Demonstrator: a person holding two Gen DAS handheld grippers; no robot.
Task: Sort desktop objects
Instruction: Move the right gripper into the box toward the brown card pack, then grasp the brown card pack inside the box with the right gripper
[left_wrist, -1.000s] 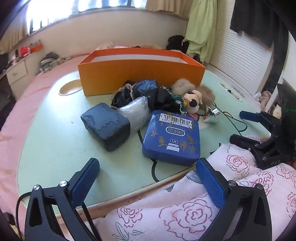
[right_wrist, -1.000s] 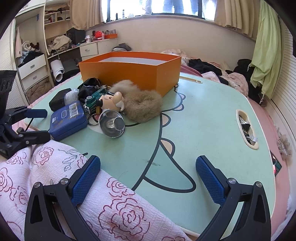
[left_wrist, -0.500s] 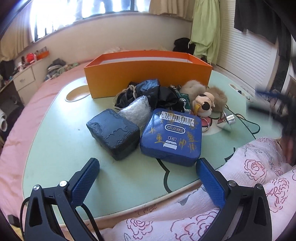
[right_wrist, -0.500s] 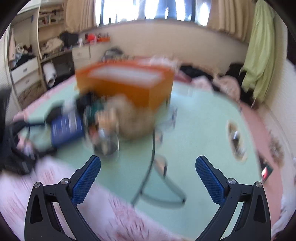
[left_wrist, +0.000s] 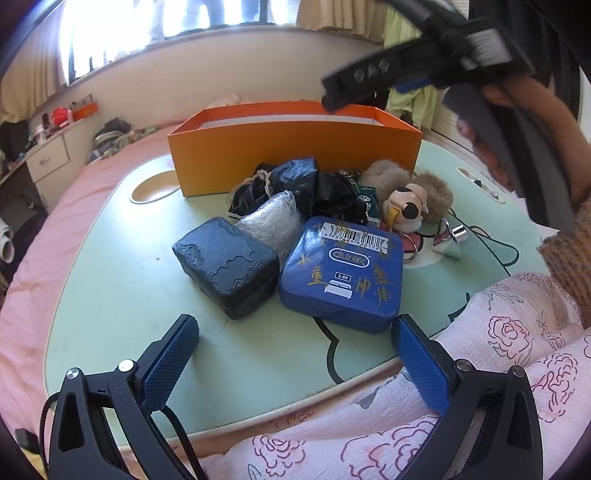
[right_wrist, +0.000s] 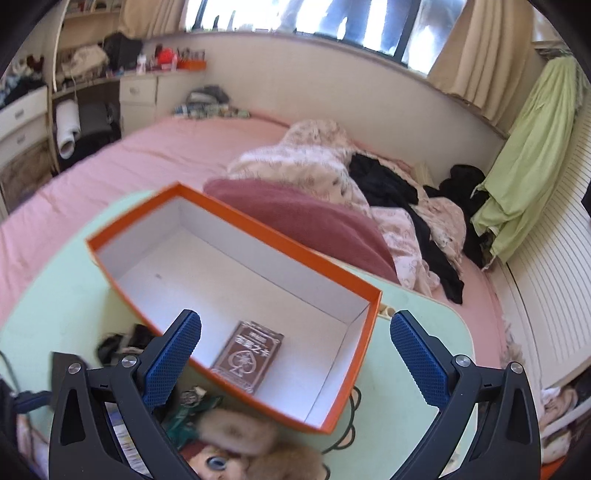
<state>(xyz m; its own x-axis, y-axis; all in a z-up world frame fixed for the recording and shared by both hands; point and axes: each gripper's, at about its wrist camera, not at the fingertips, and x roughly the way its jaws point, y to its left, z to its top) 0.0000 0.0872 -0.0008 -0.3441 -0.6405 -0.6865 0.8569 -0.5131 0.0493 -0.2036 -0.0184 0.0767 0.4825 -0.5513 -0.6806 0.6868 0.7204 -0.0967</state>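
Desktop objects sit bunched near the middle of your green bench, just in front of the orange box. Closest to your left tool are a dark blue textured case and a blue tin, touching side by side. Behind them lie a clear plastic wad, a black bag, a green toy car and a furry plush doll, with a small shiny metal piece to the right. Your left tool hangs low at the near bench edge, jaws spread wide, nothing between them. Your right tool is held high over the orange box, jaws also wide apart and empty. Inside the box, a brown card pack lies flat near the right end.
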